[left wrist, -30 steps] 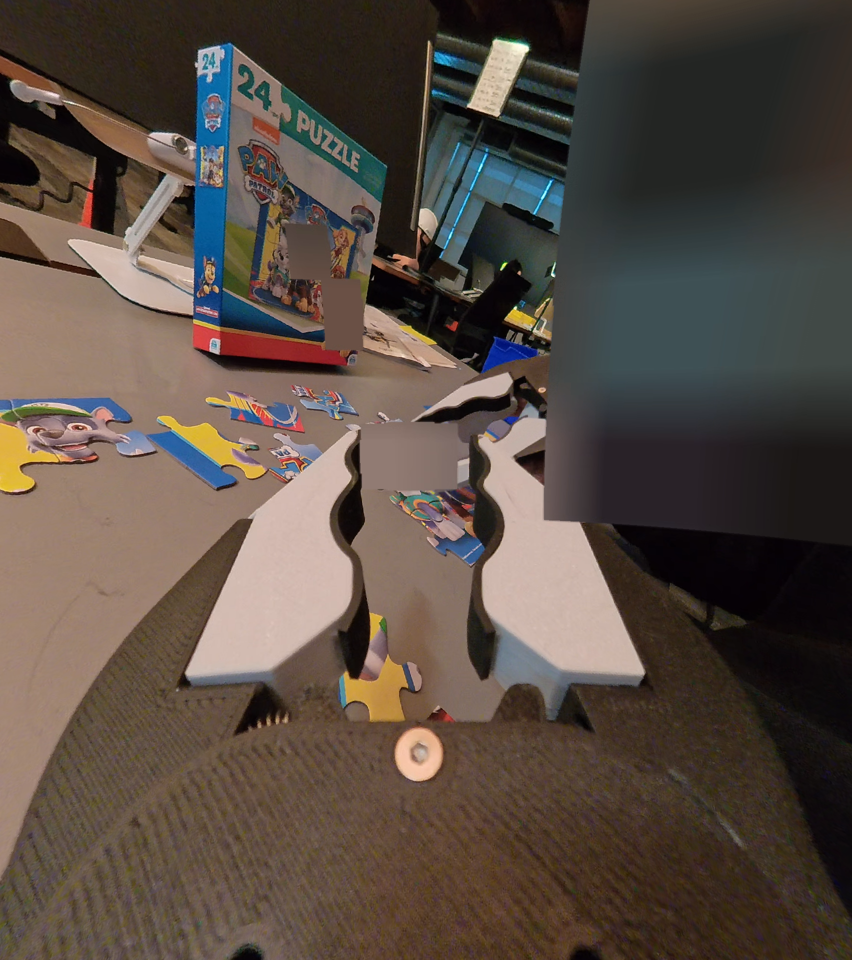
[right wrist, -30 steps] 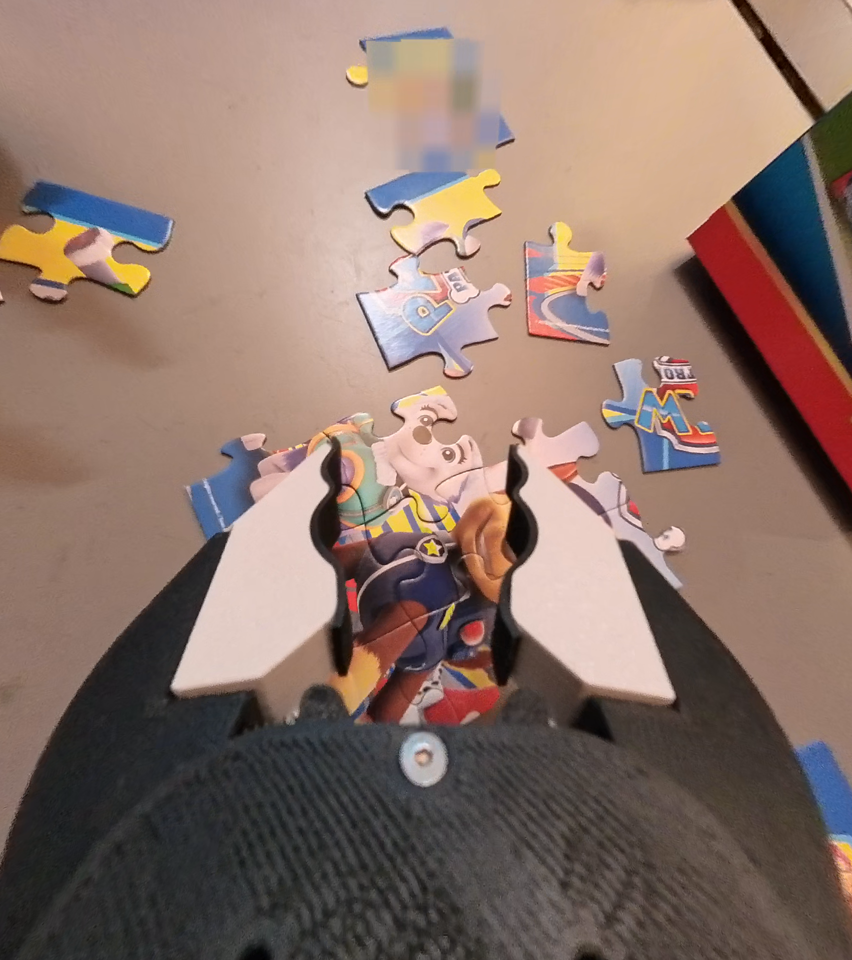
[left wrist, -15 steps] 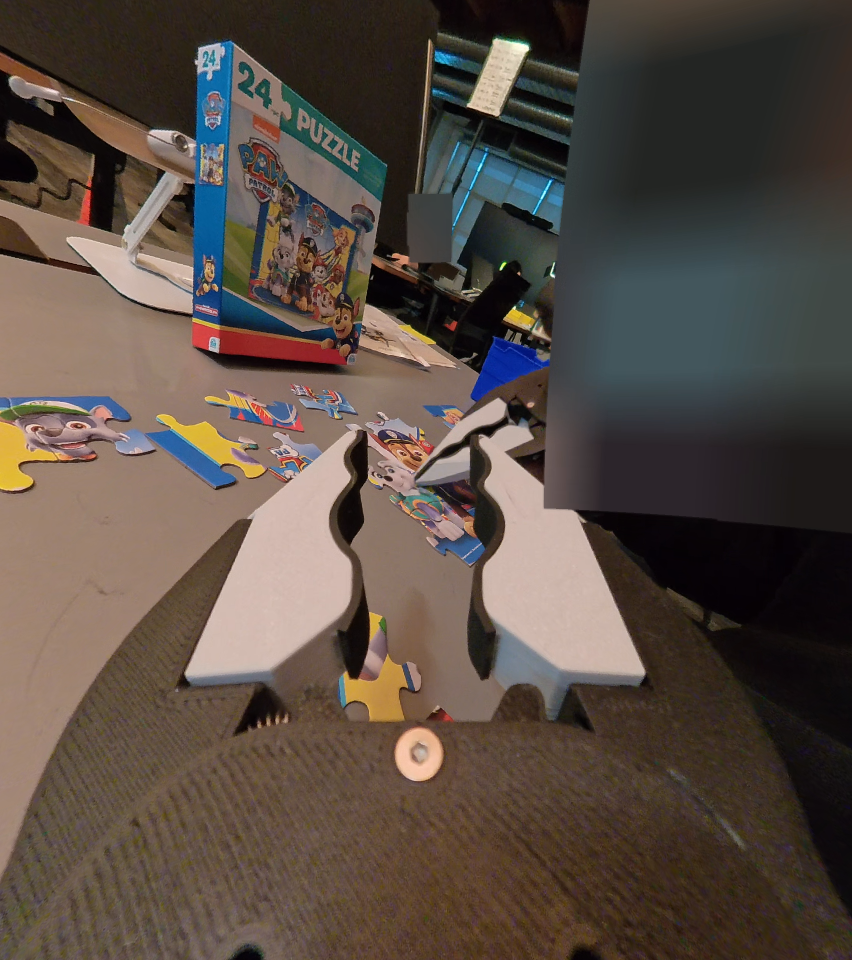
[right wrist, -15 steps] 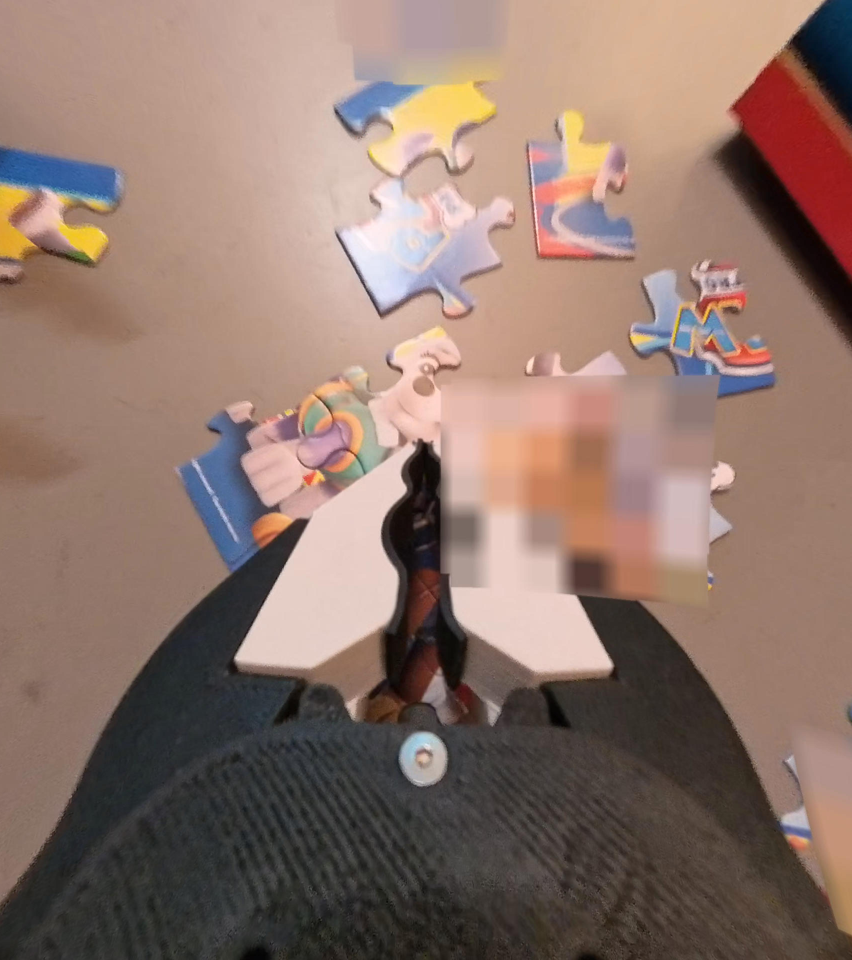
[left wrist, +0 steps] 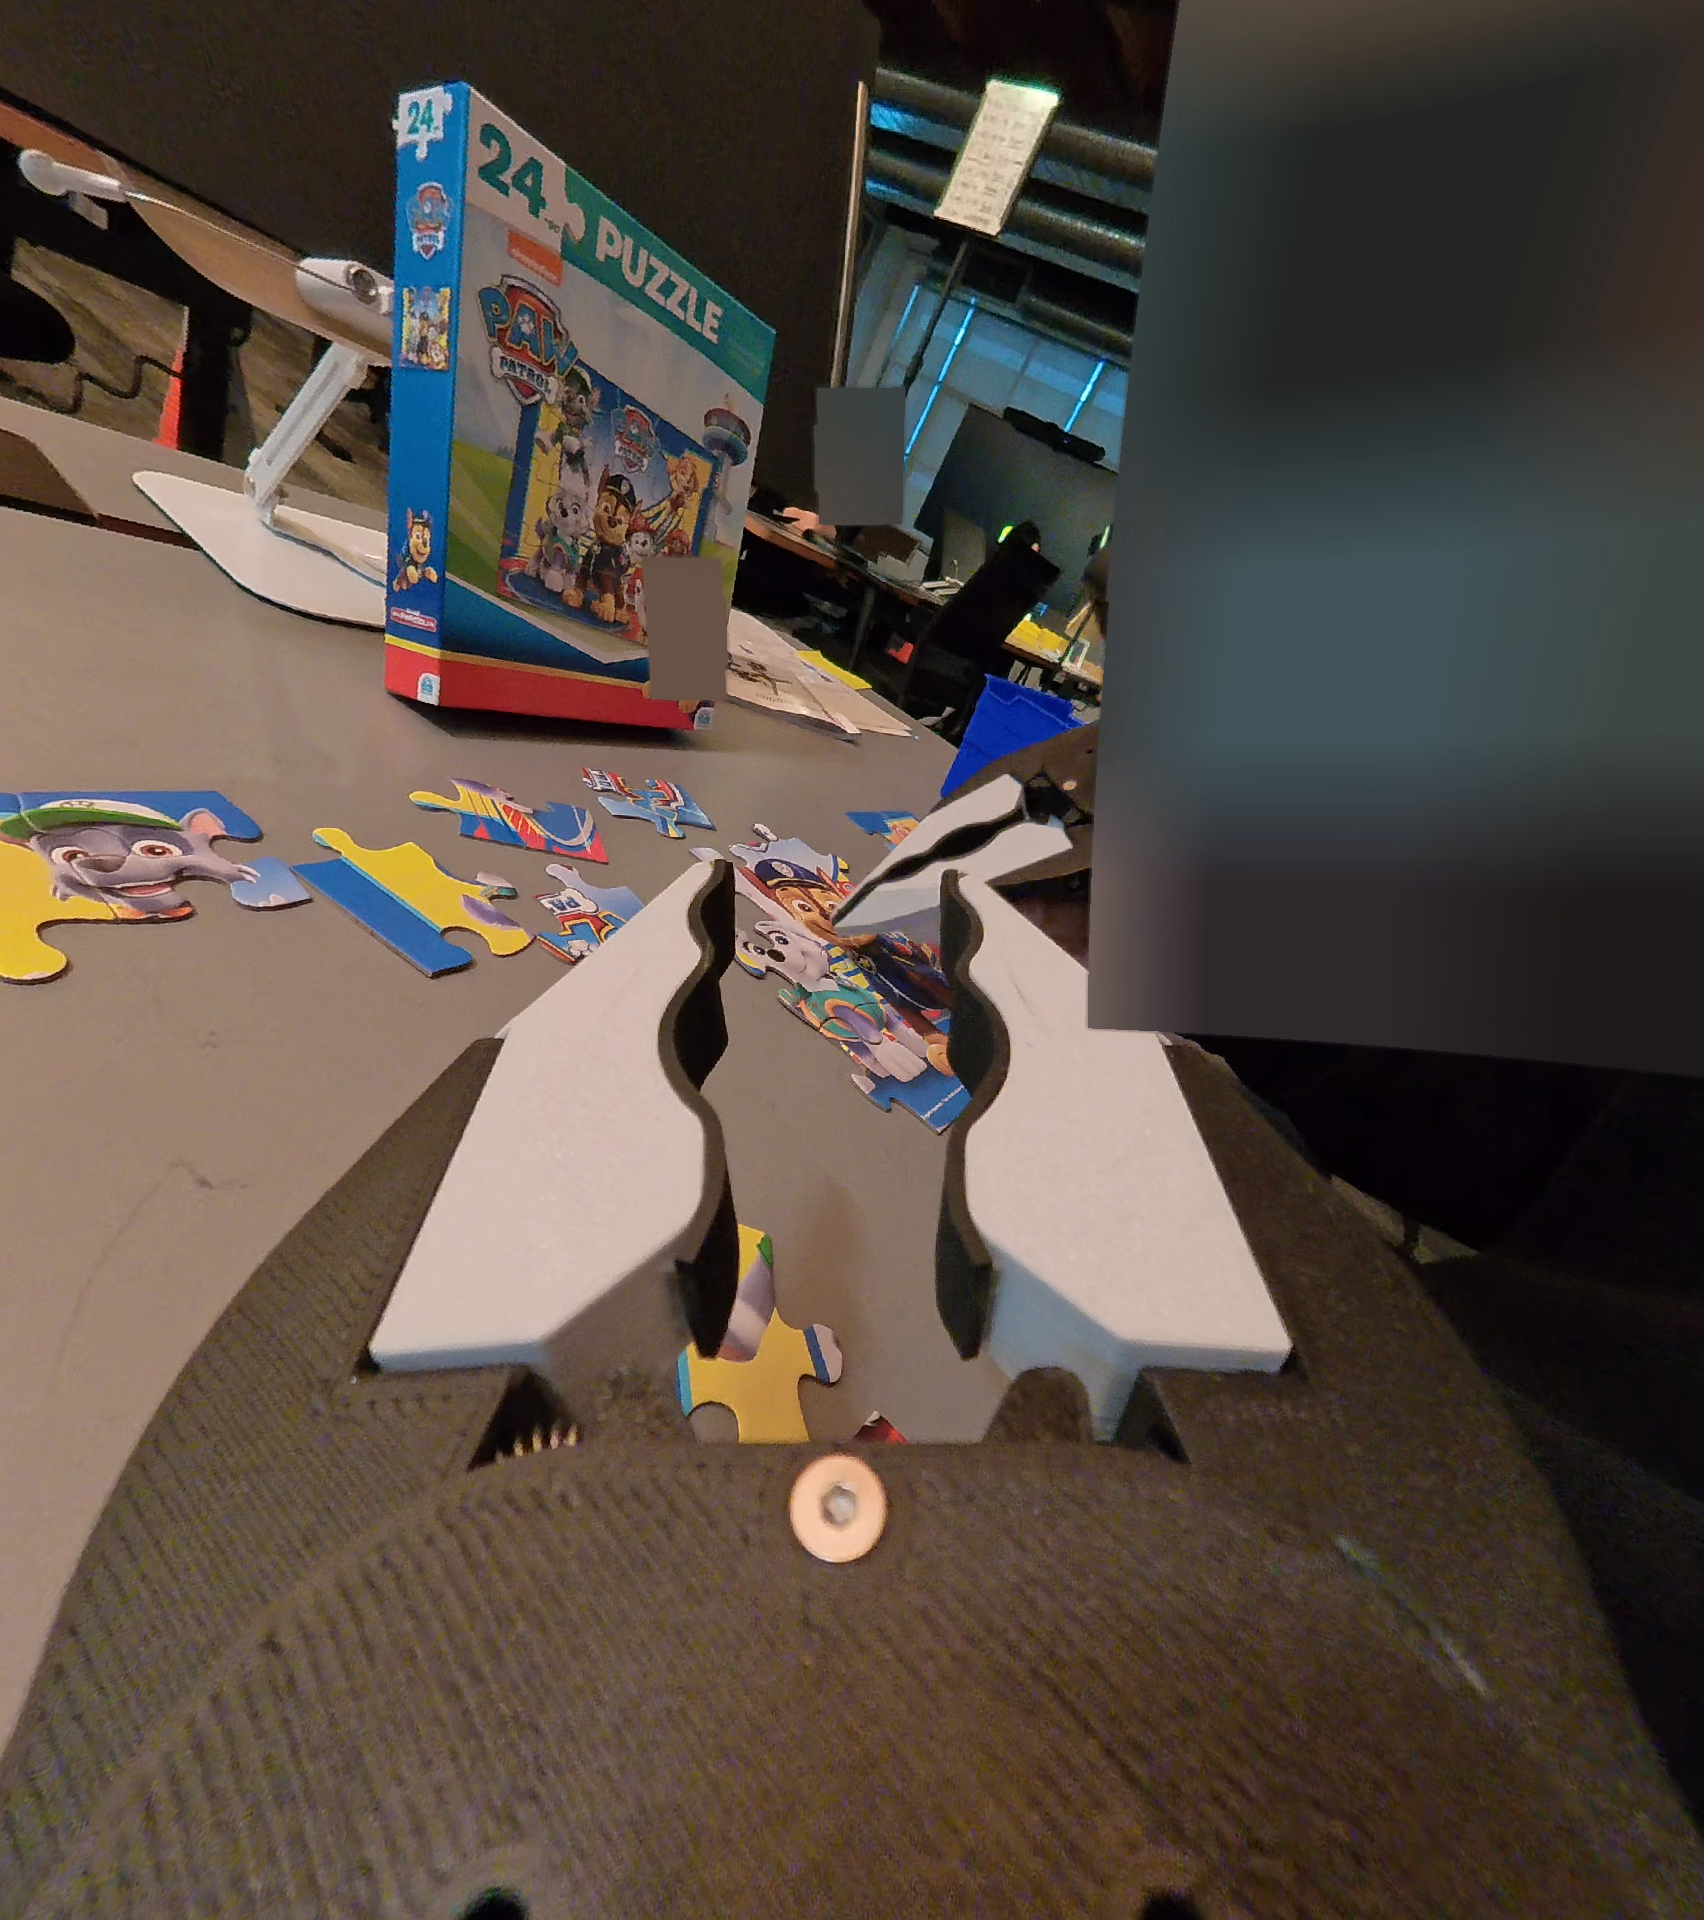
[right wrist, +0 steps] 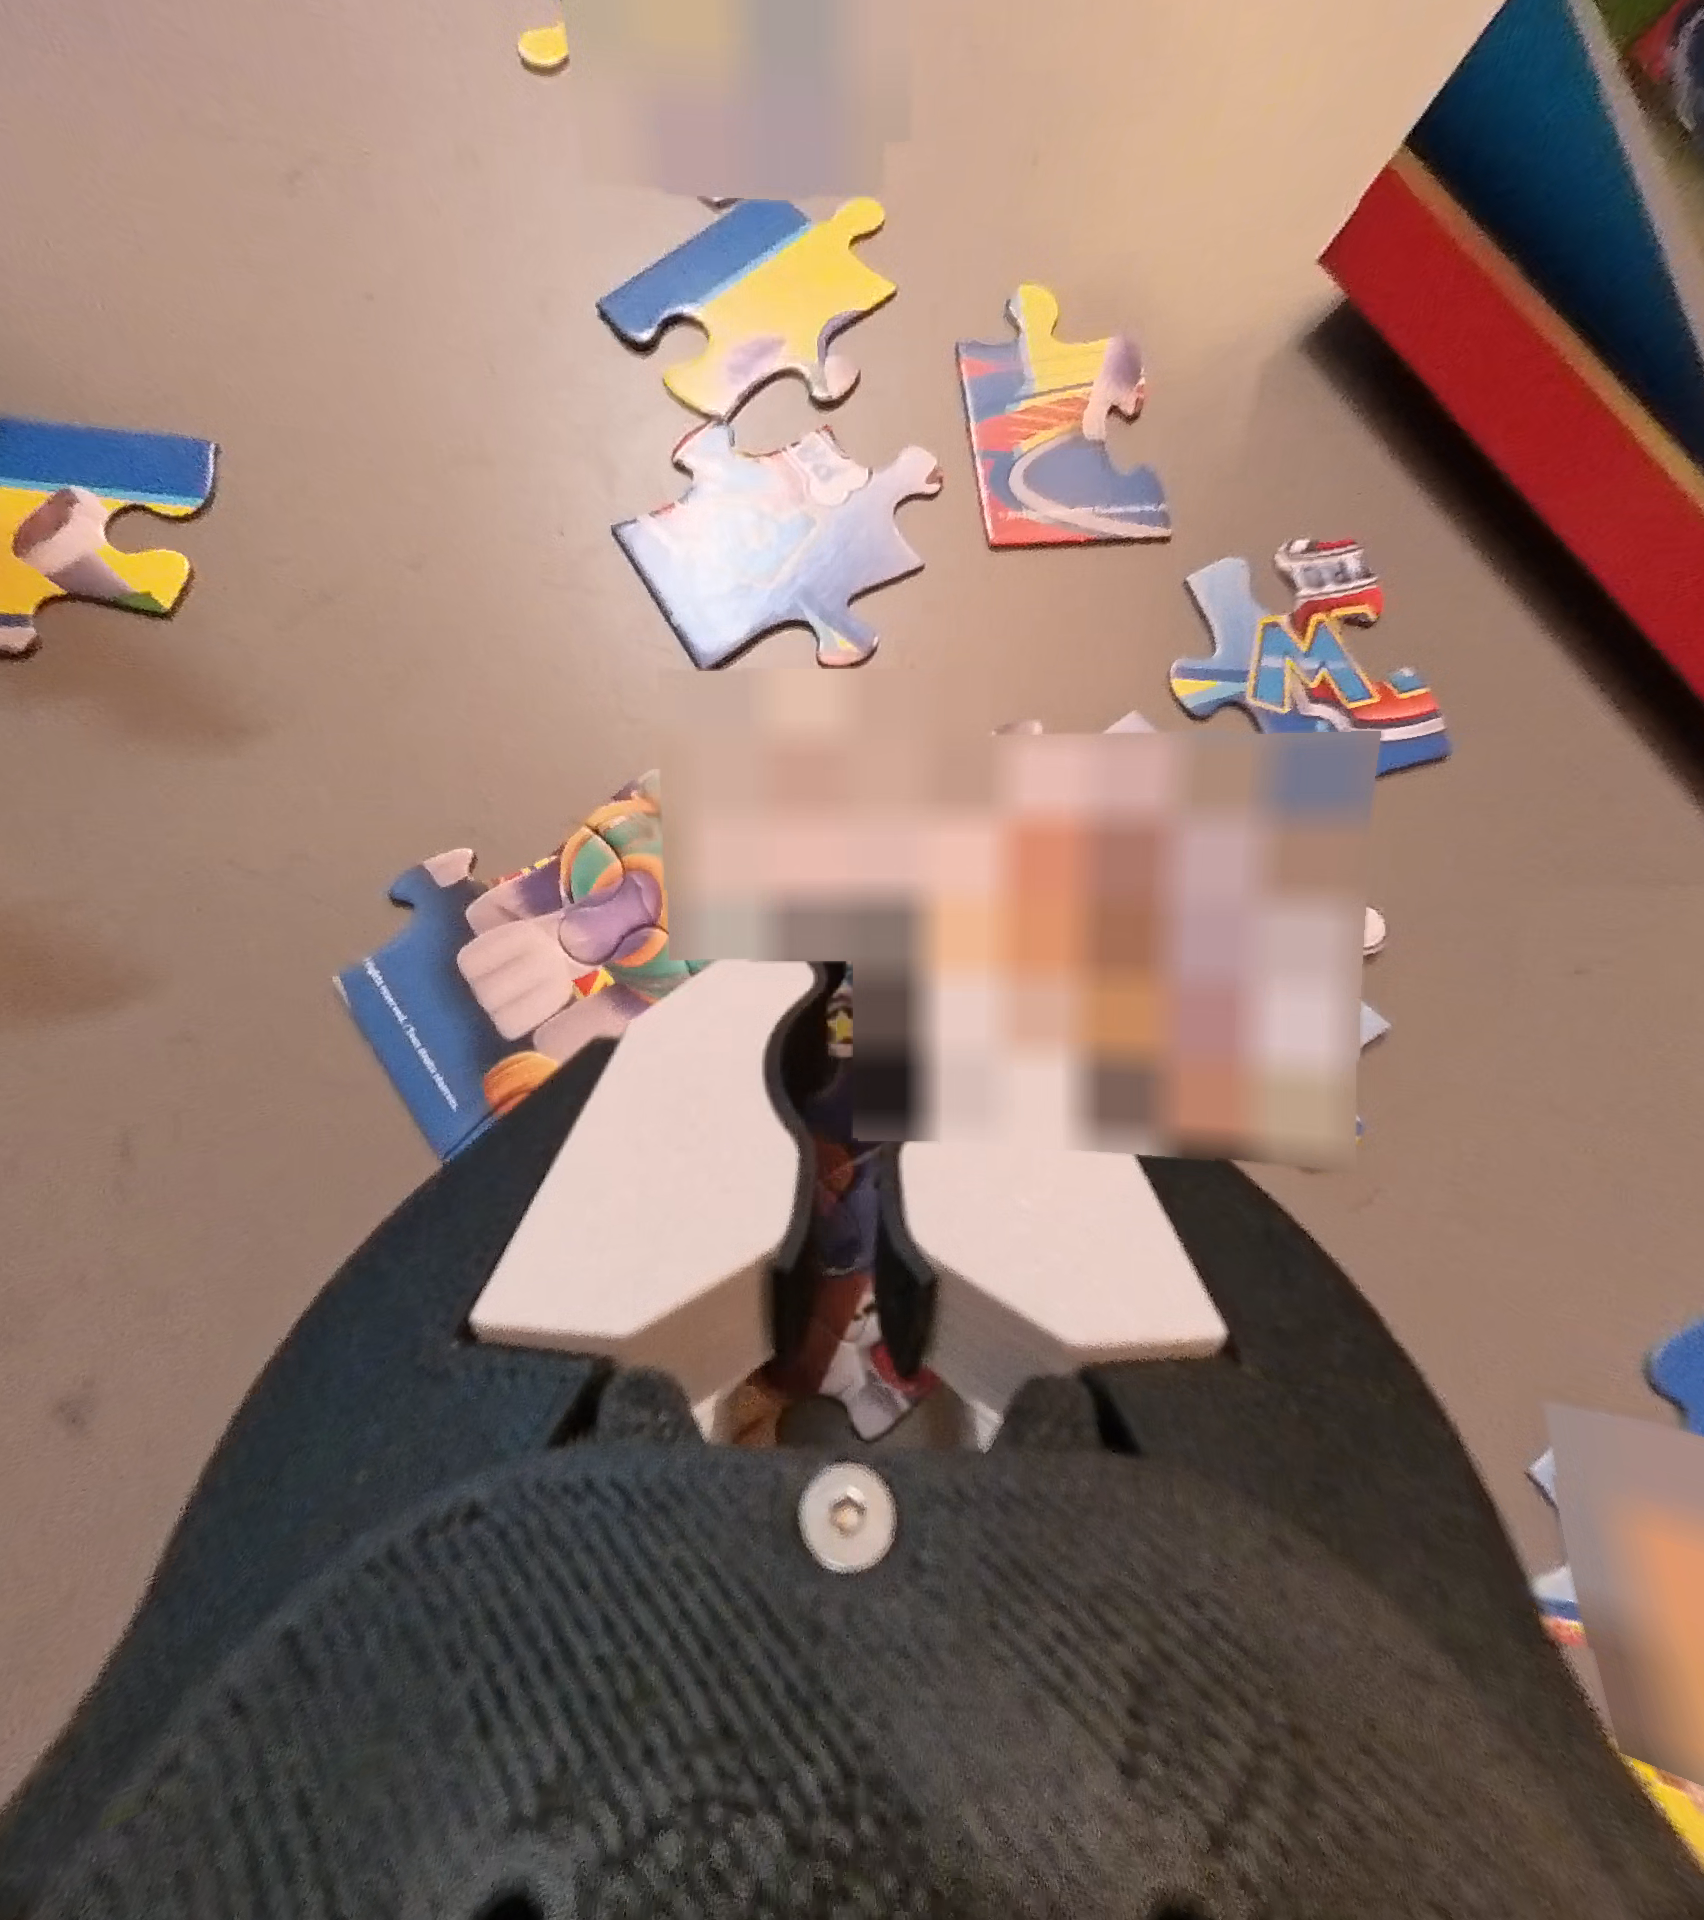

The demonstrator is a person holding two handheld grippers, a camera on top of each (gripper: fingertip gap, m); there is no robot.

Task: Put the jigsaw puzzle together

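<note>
The joined cluster of puzzle pieces (left wrist: 832, 971) lies flat on the grey desk (left wrist: 152, 1091) at the centre of the left wrist view, and in the right wrist view it sits mid-frame, partly behind a mosaic patch. The right gripper (left wrist: 853, 914) comes in from the right of the left wrist view with its two white fingers closed together, tip down on the cluster; nothing is clamped between them as far as that view shows. In its own view its fingers (right wrist: 682, 1143) stand close together above the cluster, their tips hidden by the patch. The left gripper (left wrist: 832, 883) fills the lower half of its view, jaws apart and holding nothing, low over the desk just short of the cluster, with a yellow piece (left wrist: 760, 1371) on the desk beneath its finger bases. Loose pieces (left wrist: 412, 904) lie scattered left of centre, and a larger joined section with a grey pup (left wrist: 79, 862) sits at the left edge. A puzzle box (left wrist: 557, 436) stands upright in the upper middle, a white stand (left wrist: 297, 488) behind it.
</note>
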